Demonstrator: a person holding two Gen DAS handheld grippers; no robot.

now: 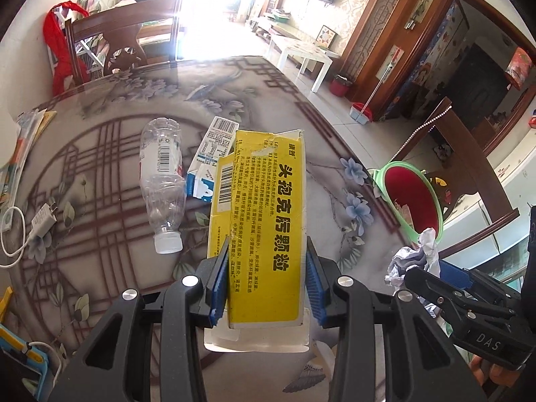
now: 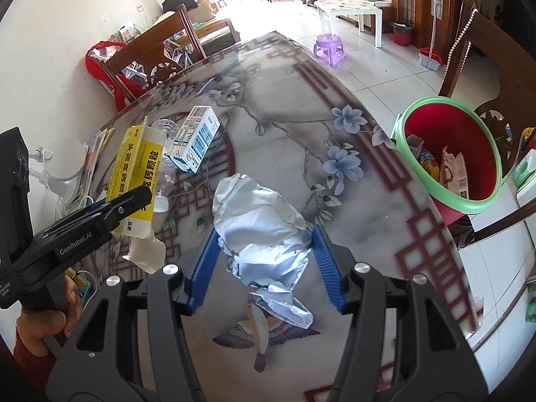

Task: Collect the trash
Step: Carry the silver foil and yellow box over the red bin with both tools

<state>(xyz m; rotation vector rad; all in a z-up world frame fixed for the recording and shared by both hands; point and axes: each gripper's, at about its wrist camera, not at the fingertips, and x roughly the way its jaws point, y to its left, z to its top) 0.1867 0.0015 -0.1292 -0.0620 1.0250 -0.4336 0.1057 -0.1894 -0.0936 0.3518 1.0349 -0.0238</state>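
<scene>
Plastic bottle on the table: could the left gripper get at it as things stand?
Probably not yet. The left gripper is shut on the yellow box, so its jaws are occupied. The plastic bottle itself lies uncovered on the table, just beside the box.

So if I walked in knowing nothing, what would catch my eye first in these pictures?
Probably the bright yellow box, clamped between the left gripper's blue pads and held above the flowered table. Next, the crumpled silver foil gripped by the right gripper. Then the red bin with a green rim, just past the table's right edge, already holding some wrappers.
</scene>
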